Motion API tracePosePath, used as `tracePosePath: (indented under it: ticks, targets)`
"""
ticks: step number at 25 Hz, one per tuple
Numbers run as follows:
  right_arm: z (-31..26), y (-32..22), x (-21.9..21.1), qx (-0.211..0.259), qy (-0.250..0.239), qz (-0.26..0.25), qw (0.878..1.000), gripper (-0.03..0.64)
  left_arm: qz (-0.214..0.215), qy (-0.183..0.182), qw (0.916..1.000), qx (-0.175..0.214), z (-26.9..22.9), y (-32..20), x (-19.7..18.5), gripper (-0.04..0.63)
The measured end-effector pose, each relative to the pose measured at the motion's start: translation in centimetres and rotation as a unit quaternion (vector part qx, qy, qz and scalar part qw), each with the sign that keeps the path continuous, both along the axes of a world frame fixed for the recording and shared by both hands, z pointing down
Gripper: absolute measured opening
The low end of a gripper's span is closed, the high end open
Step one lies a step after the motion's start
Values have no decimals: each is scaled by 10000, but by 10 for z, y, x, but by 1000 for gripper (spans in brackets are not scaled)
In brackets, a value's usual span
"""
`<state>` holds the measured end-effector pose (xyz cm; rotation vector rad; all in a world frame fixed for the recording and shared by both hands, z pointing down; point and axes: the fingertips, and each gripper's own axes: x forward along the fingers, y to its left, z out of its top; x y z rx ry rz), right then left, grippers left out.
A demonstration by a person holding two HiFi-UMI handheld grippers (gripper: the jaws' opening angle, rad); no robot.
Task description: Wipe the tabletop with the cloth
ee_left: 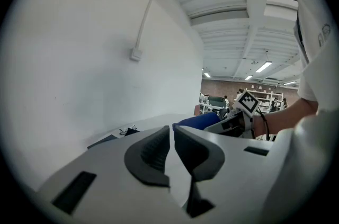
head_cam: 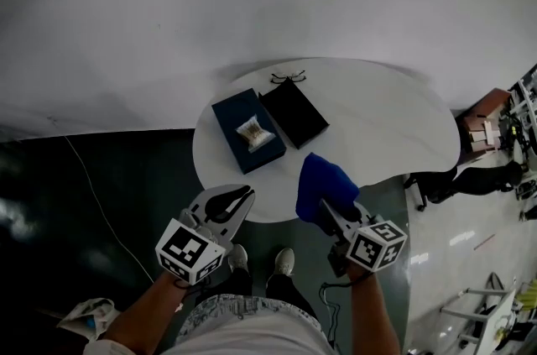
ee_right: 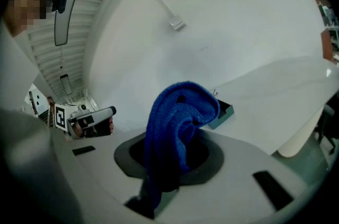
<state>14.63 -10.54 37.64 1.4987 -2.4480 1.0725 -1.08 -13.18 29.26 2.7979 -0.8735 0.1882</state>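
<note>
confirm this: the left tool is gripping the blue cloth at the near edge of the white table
Not quite. The right tool grips the blue cloth, as the right gripper view shows; the left tool is shut on nothing. The rest stands: the cloth is at the near edge of the white table.

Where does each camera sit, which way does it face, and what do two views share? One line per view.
Head view: on the person's head, looking steeply down at the white table; forearms, shoes, left claw, right claw show.
Left gripper view: on the left claw, looking along its shut jaws toward the wall; the right arm shows.
Right gripper view: on the right claw, facing the table; the left hand shows.
Shared: both gripper views show the blue cloth.
</note>
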Motion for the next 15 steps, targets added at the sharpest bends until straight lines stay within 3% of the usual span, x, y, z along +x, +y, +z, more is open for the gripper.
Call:
tracePosePath:
  ticks: [15]
  targets:
    - [-37, 1, -18, 341, 50, -106, 9993, 91, -90, 112, 9998, 162, -21, -3, -22, 44]
